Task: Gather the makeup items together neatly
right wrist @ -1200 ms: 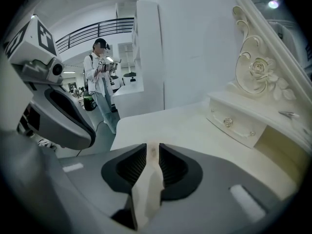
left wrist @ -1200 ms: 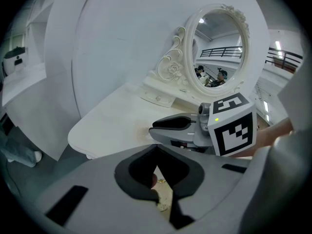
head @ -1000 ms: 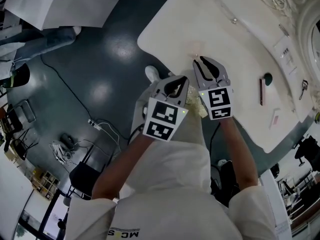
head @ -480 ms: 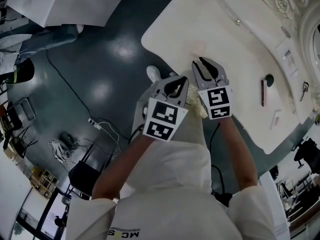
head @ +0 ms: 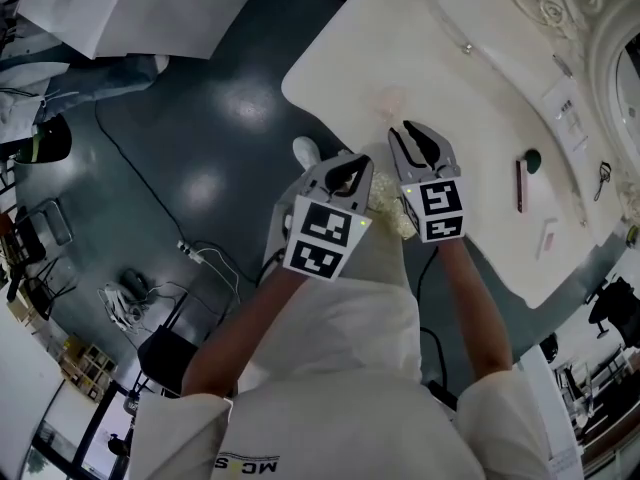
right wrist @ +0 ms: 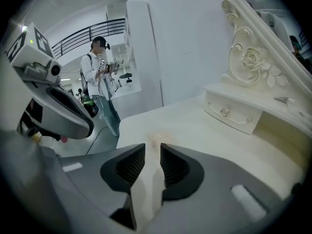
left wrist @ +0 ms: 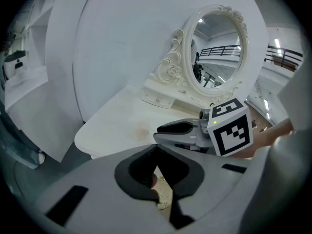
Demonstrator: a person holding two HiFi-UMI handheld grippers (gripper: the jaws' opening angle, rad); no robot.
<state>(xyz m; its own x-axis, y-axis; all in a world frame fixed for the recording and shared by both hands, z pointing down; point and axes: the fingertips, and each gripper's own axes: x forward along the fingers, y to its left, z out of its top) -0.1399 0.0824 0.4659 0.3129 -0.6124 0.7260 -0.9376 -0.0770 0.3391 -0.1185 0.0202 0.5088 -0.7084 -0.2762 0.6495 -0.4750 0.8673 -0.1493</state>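
At the near edge of the white dressing table (head: 470,78), my right gripper (right wrist: 152,149) has just been opening its jaws to a narrow gap with nothing between them. My left gripper (left wrist: 156,147) beside it has its tips pressed together. A pale pink translucent makeup item (right wrist: 157,139) lies just ahead of the right tips, while a slim dark red makeup stick (head: 519,185) and a small dark green round piece (head: 533,156) lie well off to the right.

White tabletop (head: 440,78), few small bits on it.
Pinkish clear piece (head: 388,99) nr edge; dark slim stick (head: 519,185) just beside round dark cap (head: 533,157).
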